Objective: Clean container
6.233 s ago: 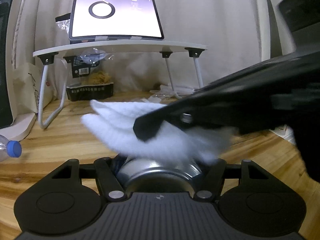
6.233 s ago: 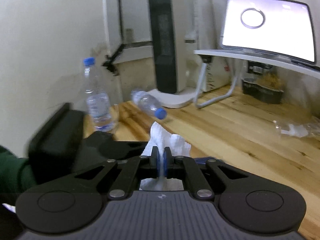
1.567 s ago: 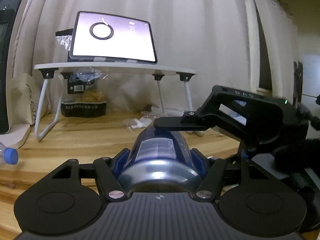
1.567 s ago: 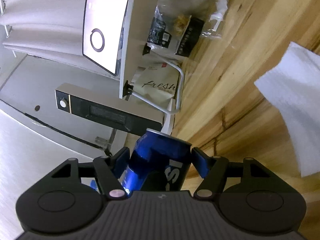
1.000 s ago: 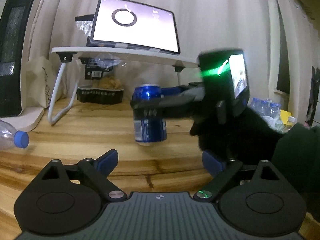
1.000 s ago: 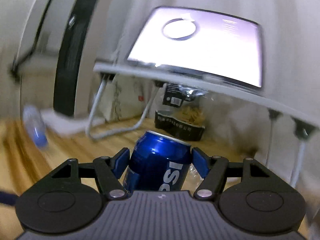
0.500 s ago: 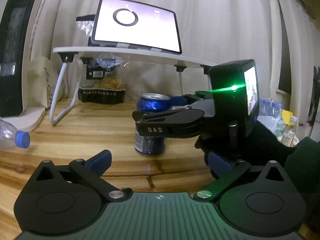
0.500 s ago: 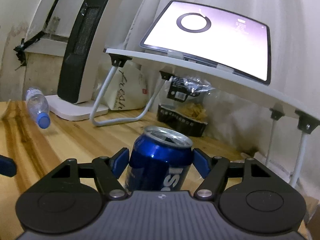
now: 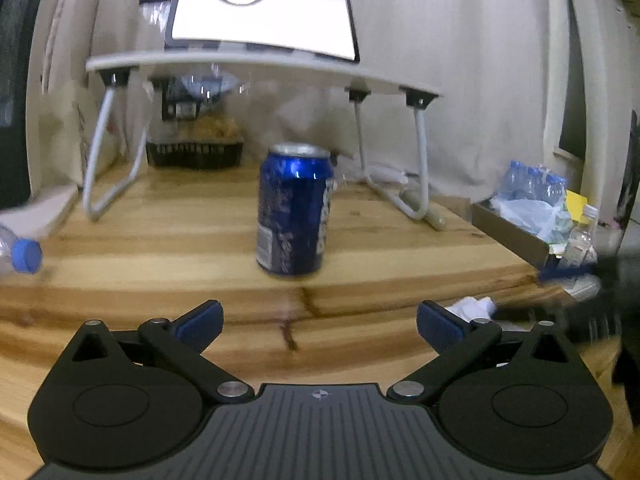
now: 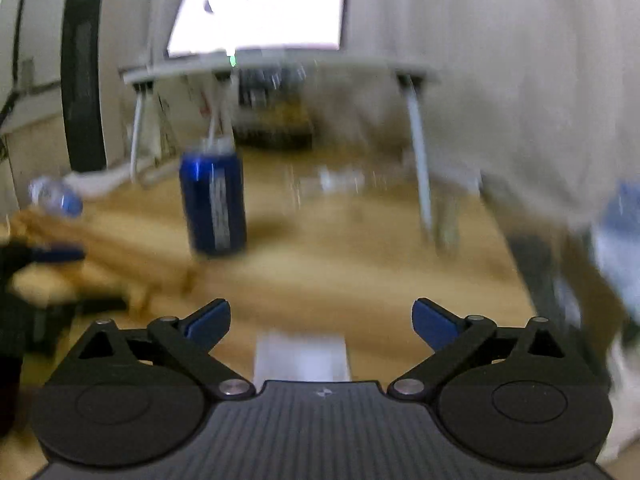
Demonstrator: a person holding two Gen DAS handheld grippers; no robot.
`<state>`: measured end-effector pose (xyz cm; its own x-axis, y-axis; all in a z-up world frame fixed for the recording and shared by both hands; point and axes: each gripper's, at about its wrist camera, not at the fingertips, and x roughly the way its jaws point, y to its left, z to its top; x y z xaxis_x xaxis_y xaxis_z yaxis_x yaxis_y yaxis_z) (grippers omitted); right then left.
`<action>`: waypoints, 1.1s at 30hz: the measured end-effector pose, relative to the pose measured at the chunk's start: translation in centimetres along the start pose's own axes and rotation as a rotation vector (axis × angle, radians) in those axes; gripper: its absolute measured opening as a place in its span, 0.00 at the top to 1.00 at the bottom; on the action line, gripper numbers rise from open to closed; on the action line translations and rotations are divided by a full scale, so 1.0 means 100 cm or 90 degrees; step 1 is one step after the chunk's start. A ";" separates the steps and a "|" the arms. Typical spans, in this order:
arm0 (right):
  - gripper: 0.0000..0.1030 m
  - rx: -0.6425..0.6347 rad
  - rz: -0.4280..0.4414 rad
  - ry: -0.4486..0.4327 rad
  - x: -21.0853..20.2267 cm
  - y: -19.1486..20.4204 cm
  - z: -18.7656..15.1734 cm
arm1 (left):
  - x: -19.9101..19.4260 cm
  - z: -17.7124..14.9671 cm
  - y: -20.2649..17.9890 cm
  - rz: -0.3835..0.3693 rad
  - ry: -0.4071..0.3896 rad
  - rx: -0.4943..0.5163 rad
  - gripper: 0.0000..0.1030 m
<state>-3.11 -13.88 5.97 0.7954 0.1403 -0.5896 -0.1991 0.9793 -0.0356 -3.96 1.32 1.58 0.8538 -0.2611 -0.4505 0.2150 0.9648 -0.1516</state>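
Observation:
A blue soda can (image 9: 294,212) stands upright on the wooden tabletop (image 9: 160,240), free of both grippers. My left gripper (image 9: 318,320) is open a short way in front of it, with nothing between its blue pads. In the blurred right wrist view the can (image 10: 214,204) sits ahead to the left. My right gripper (image 10: 320,318) has its jaws opening wide, and they are empty. A white tissue (image 10: 302,356) lies on the wood just under it. Another crumpled tissue (image 9: 472,306) lies by the left gripper's right finger.
A white folding lap table (image 9: 260,68) holding a lit tablet (image 9: 260,4) stands behind the can, with a snack bag (image 9: 196,140) under it. A plastic bottle (image 9: 20,254) lies at the left. A pack of water bottles (image 9: 532,188) sits beyond the table's right edge.
The right gripper let go of the can and swung back to the right, out of the left view. The can now stands alone. The left gripper stayed wide open.

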 end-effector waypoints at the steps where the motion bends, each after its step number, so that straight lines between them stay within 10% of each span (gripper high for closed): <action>1: 0.00 0.012 -0.016 0.025 -0.002 0.001 -0.009 | 0.002 -0.001 -0.002 0.002 0.013 0.000 0.00; 7: 0.00 0.032 -0.027 0.082 -0.011 0.009 -0.035 | 0.008 -0.001 -0.014 0.081 0.044 0.024 0.00; 33: 0.00 0.041 -0.027 0.060 0.053 0.003 -0.005 | 0.045 0.005 -0.020 0.094 0.111 -0.018 0.00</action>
<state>0.76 -12.91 2.38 0.7443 0.0864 -0.6622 -0.1263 0.9919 -0.0126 -0.35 -1.77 0.27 0.7795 -0.1217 -0.6145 0.0791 0.9922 -0.0962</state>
